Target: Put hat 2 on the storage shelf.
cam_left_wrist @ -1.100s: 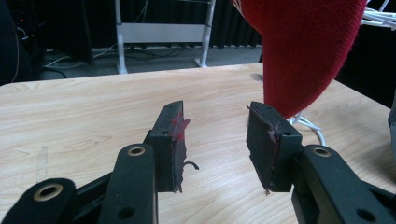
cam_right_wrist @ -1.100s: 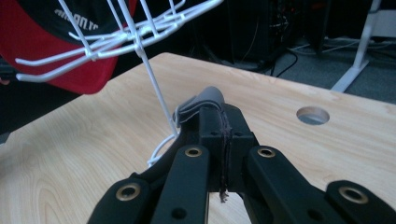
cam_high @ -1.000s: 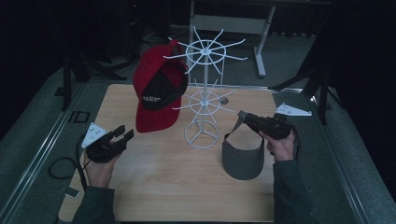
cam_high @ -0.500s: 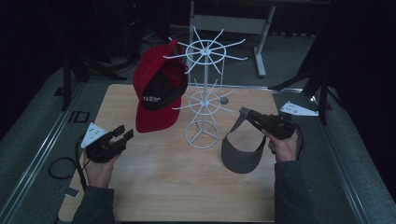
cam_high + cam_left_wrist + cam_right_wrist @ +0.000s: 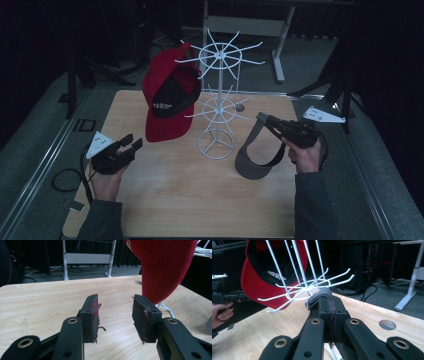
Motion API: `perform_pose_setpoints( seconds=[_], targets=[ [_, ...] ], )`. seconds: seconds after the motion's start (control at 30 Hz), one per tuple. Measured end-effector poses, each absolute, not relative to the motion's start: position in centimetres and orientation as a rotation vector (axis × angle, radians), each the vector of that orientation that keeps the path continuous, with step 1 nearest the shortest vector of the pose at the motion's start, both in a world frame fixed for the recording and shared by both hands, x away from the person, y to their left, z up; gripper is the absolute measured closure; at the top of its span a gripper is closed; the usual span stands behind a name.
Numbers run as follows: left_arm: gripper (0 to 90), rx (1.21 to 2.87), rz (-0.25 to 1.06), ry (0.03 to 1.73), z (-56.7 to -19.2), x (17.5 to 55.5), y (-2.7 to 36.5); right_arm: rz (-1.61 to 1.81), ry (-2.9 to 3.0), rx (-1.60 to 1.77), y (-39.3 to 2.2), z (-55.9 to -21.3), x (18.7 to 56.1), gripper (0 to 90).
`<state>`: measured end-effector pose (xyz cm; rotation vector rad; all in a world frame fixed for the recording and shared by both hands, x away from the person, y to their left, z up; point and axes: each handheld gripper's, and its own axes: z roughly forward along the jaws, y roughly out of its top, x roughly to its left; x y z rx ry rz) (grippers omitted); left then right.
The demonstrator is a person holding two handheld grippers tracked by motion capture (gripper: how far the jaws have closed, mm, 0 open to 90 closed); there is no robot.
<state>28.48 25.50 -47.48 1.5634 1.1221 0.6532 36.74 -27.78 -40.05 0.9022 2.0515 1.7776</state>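
A white wire rack stands in the middle of the wooden table. A red cap hangs from one of its upper arms on the left. My right gripper is shut on the strap of a grey visor, which hangs just right of the rack's base. In the right gripper view the grey strap is pinched between the jaws, close to the rack's lower arms. My left gripper hovers open at the table's left, below the cap; nothing is between its fingers, and the red cap hangs ahead.
A round hole is cut in the table behind the rack. A white desk frame stands on the floor beyond the table. Bare wood lies in front of the rack, towards the near edge.
My right gripper has risen a little with the visor, and the visor's brim is lifting from the table. The left gripper has stayed put.
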Motion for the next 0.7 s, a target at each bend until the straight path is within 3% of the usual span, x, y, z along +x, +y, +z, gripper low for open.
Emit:
perform_pose_setpoints(
  seconds=[0.7],
  targets=[
    [56.9,1.561,0.653,1.124,-47.4,28.4,25.6,1.768,2.045,0.856,-27.1,-37.9,36.9,89.4]
  ],
)
